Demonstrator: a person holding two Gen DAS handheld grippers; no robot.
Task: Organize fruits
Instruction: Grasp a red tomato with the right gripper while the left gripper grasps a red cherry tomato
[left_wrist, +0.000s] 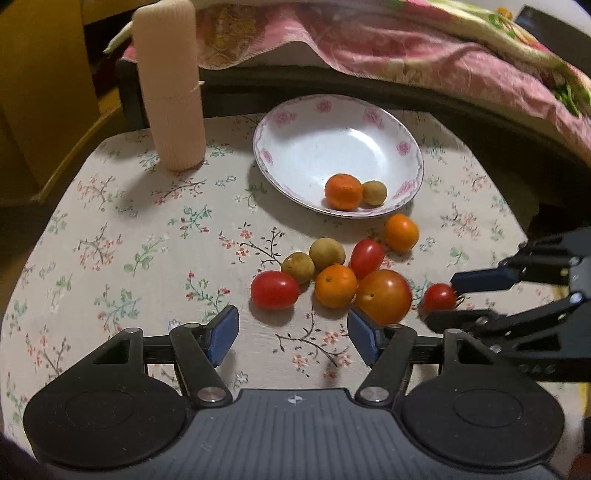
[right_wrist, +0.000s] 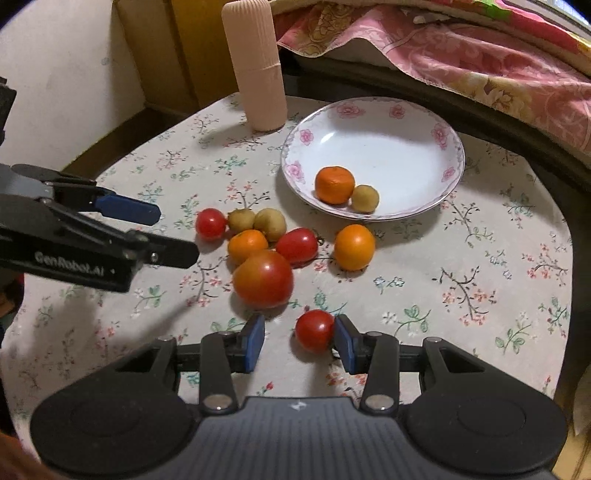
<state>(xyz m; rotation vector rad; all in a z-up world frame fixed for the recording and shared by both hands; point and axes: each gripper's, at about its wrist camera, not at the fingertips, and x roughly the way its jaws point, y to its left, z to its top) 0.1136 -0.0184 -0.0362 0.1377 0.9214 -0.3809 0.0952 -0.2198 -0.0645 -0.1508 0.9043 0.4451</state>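
Jaws of right gripper (right_wrist: 299, 338) straddle small tomato (right_wrist: 314, 331) loosely.

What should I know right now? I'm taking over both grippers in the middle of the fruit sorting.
Left gripper: open, empty, beside the large tomato.
Right gripper: open around a small red tomato, not clamped yet.
Done: one orange and one brown fruit in the plate.
Left: eight fruits on the cloth, those two tomatoes included.
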